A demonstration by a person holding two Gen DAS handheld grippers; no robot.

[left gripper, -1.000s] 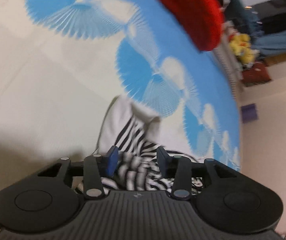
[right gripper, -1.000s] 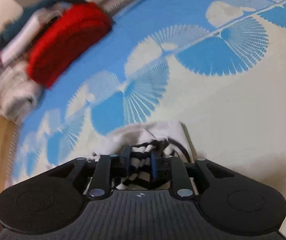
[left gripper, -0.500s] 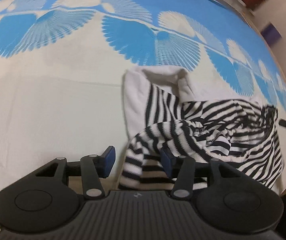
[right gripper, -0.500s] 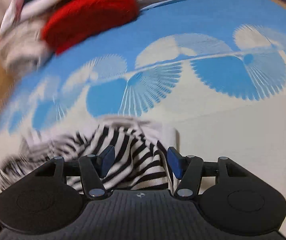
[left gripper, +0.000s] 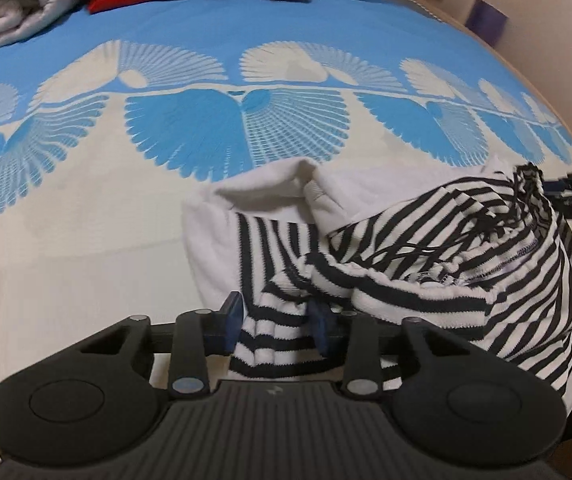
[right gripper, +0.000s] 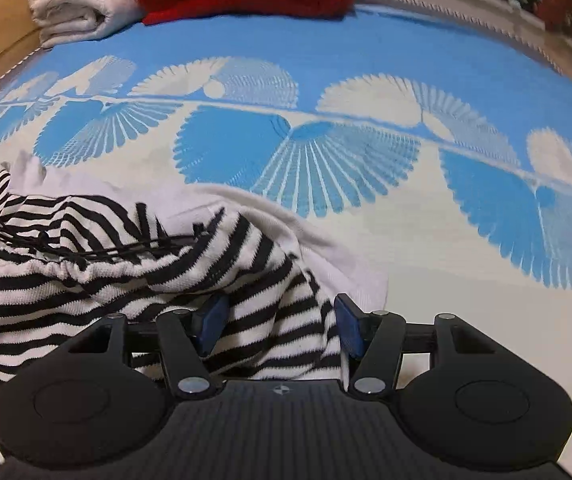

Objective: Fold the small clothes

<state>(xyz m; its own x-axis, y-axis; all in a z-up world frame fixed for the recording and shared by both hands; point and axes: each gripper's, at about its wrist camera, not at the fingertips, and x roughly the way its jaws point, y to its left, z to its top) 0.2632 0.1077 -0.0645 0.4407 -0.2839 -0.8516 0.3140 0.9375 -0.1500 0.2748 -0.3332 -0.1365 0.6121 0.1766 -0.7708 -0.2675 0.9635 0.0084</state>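
Left gripper (left gripper: 276, 322): jaws closing, pads pressed on bunched black-and-white striped knit garment (left gripper: 437, 248). Right gripper (right gripper: 278, 326): jaws parted, garment draped between, grip unconfirmed; garment's near edge hidden.

A: What garment was present, and in what state?

B: A black-and-white striped garment (left gripper: 425, 256) with white lining lay crumpled, partly inside out.

A: Where was it relative to the grippers?

B: One striped fold stood between the left gripper (left gripper: 277, 322) fingers; another (right gripper: 270, 300) between the right gripper (right gripper: 280, 326) fingers.
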